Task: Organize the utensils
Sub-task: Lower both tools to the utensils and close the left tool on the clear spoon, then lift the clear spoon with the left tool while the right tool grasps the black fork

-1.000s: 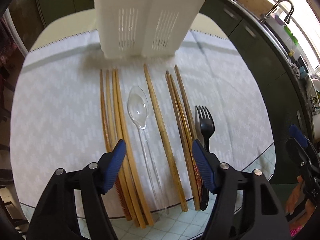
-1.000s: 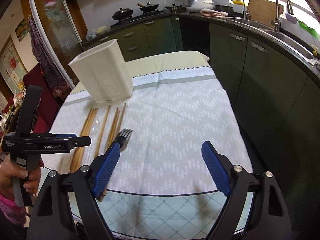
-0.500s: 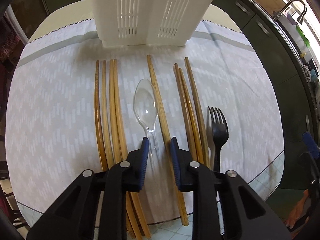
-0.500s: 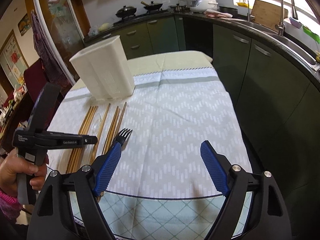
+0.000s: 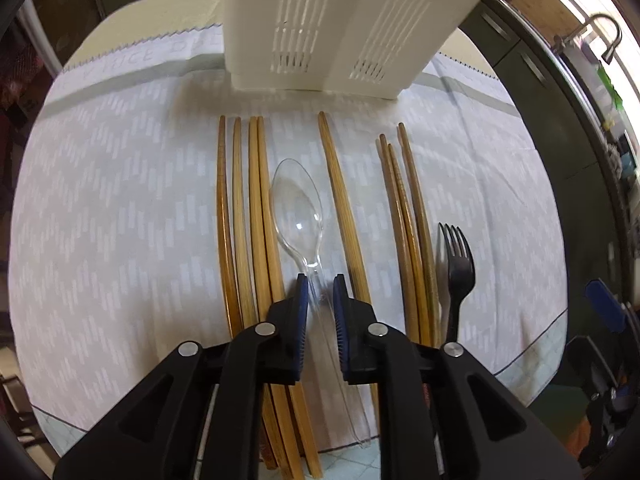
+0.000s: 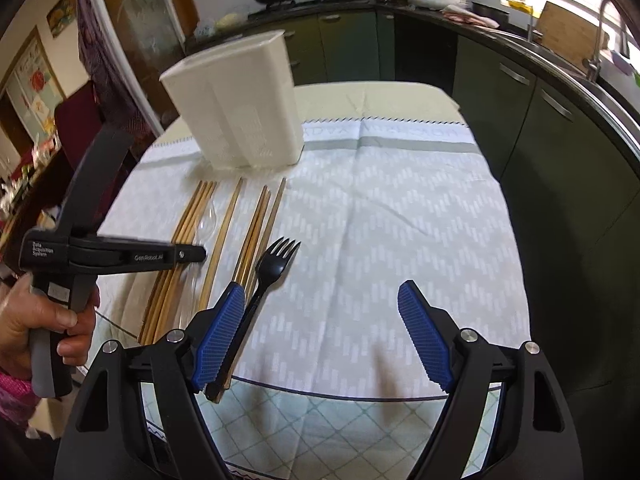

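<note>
A clear plastic spoon (image 5: pixel 298 208) lies among wooden chopsticks (image 5: pixel 248 220) on the patterned cloth (image 5: pixel 120 200), bowl toward the white slotted holder (image 5: pixel 332 24). My left gripper (image 5: pixel 320 284) points steeply down over the spoon's handle; its jaws are closing, and the blue pads sit against the handle's two sides. A black fork (image 6: pixel 276 258) lies right of the chopsticks (image 6: pixel 256 228). My right gripper (image 6: pixel 322 290) hangs open above the cloth's near edge, its left pad just beside the fork's handle. The right wrist view shows the left gripper (image 6: pixel 200 254) in a person's hand.
The holder (image 6: pixel 240 108) stands upright at the back of the cloth (image 6: pixel 400 220). A single chopstick (image 5: pixel 340 208) lies right of the spoon, with three more (image 5: pixel 404 220) beside the fork (image 5: pixel 458 268). Green cabinets and a sink counter curve round the right side.
My left jaws went from wide open to narrow around the spoon's handle while the gripper sank nearer the cloth. My right gripper shifted left, bringing its left pad next to the fork's handle.
</note>
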`<state>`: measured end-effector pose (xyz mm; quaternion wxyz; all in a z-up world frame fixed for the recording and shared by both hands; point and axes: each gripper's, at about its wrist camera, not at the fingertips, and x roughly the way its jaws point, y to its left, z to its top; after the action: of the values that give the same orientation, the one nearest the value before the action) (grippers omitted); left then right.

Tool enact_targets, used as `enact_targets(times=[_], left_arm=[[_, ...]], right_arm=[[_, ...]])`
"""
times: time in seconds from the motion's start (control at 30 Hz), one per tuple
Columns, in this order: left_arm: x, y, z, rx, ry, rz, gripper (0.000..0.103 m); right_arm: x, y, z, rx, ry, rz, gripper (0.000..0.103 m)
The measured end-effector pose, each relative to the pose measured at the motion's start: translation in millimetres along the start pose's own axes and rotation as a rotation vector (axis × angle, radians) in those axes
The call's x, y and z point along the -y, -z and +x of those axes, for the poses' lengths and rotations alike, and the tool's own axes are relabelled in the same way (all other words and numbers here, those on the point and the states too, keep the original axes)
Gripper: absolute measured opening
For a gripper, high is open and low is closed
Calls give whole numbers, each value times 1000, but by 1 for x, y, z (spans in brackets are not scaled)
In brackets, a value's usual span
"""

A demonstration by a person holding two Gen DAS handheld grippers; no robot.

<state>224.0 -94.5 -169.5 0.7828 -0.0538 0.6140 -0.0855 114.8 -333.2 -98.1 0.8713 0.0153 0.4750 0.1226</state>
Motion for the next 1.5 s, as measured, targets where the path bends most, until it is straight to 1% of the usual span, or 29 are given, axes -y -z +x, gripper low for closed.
enact_targets(times=[0.1, 0.17, 0.23, 0.3, 0.4, 0.47, 0.6, 0.67, 0.77, 0.9, 0.97, 1.03, 1.07, 1.1, 1.23, 1.33, 1.37, 1.43, 1.5], left_arm=[[5, 1, 1, 5, -12, 22, 11], [7, -2, 3, 12, -16, 34, 10], [6, -2, 2, 17, -23, 47, 9], [4, -3, 1, 19, -14, 52, 9], [-1, 0, -6, 32, 6, 65, 9], [-3, 1, -9, 37, 22, 72, 9], [-7, 5, -16, 45, 45, 91, 9], [-8, 7, -19, 50, 53, 96, 9], [-8, 10, -24, 59, 62, 106, 9], [-6, 10, -26, 65, 69, 121, 9], [-5, 10, -28, 70, 68, 127, 9], [-5, 10, -29, 74, 69, 128, 9], [-5, 11, -30, 76, 70, 129, 9], [-5, 11, -30, 76, 70, 129, 9], [-8, 11, -29, 75, 70, 127, 9], [-8, 11, -33, 86, 80, 130, 9], [-8, 12, -35, 92, 83, 133, 9], [-7, 11, -43, 113, 86, 137, 9], [-6, 10, -51, 133, 93, 140, 9]], right_arm=[[-6, -2, 16, -70, -21, -14, 78], [-7, -4, 30, -136, -62, 3, 67], [-6, -6, 47, -208, -77, 33, 44], [-6, -7, 60, -261, -79, 52, 37], [-9, -11, 70, -307, -111, 79, 37], [-16, -15, 74, -319, -108, 81, 37], [-32, -18, 84, -351, -100, 69, 32], [-39, -17, 90, -368, -85, 62, 27], [-44, -17, 98, -369, -42, 57, 23], [-52, -19, 108, -379, -21, 53, 23], [-57, -22, 112, -370, 7, 41, 19], [-61, -24, 116, -366, 29, 34, 14], [-62, -25, 120, -366, 39, 30, 13], [-62, -25, 120, -361, 44, 27, 10], [-65, -30, 124, -355, 47, 27, 10], [-59, -34, 113, -307, 21, 45, 10], [-59, -37, 106, -278, -5, 50, 10], [-61, -42, 93, -225, -29, 48, 10], [-63, -49, 76, -150, -67, 47, 10]])
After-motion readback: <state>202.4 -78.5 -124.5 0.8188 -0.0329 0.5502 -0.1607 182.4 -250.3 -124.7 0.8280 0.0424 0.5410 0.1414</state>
